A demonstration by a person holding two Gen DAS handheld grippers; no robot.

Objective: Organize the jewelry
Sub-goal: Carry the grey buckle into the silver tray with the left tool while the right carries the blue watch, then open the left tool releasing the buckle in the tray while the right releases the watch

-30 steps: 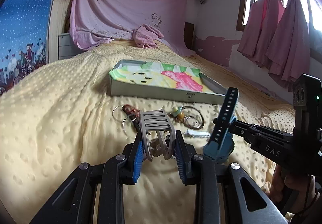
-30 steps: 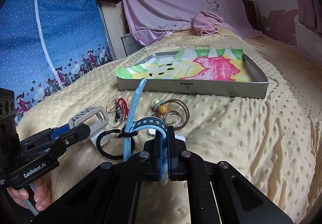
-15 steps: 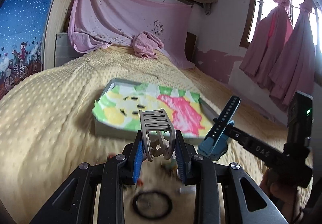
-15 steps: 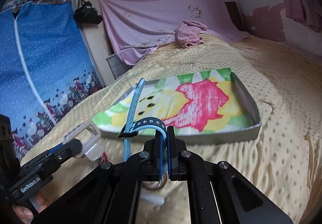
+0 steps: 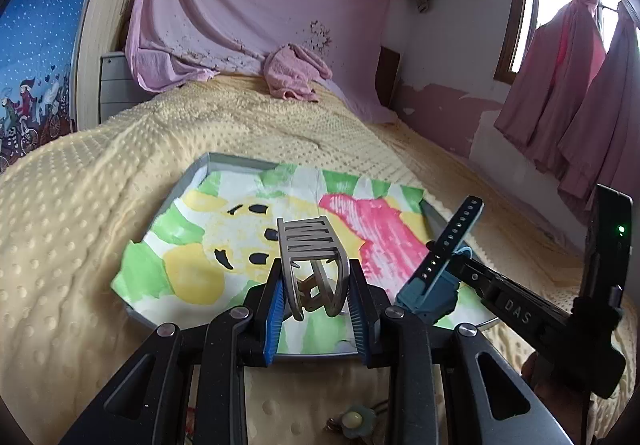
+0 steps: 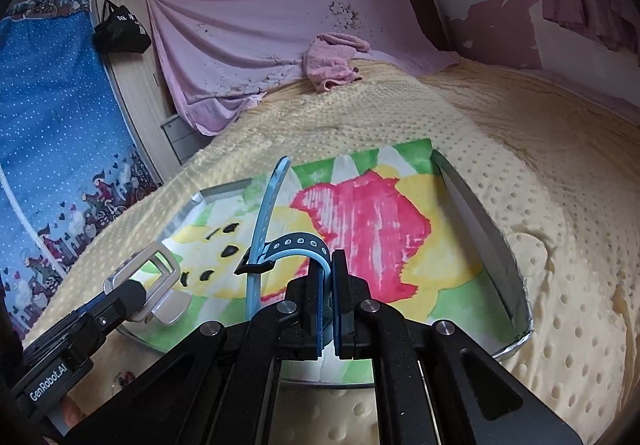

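A beige claw hair clip (image 5: 308, 245) stands upright between the blue pads of my left gripper (image 5: 316, 277), which is shut on it. My right gripper (image 6: 328, 273) is shut on a blue watch (image 6: 296, 245), its strap curling up to the left. Both hover over the near part of a grey tray (image 5: 188, 181) lined with green, yellow and pink painted paper. In the left wrist view the watch (image 5: 444, 257) hangs to the right of the clip, over the tray's near right part. In the right wrist view the clip (image 6: 148, 269) is at the tray's near left corner.
The tray (image 6: 480, 221) lies on a bed with a bumpy yellow blanket (image 5: 80, 245). A loose flower-shaped piece (image 5: 352, 421) lies on the blanket below my left gripper. A crumpled pink towel (image 5: 296, 73) sits at the head of the bed. Pink curtains (image 5: 580, 85) hang on the right.
Both grippers have moved forward from above the loose jewellery on the blanket to over the tray, still holding the clip and the watch. The jewellery pile has slid out of view underneath.
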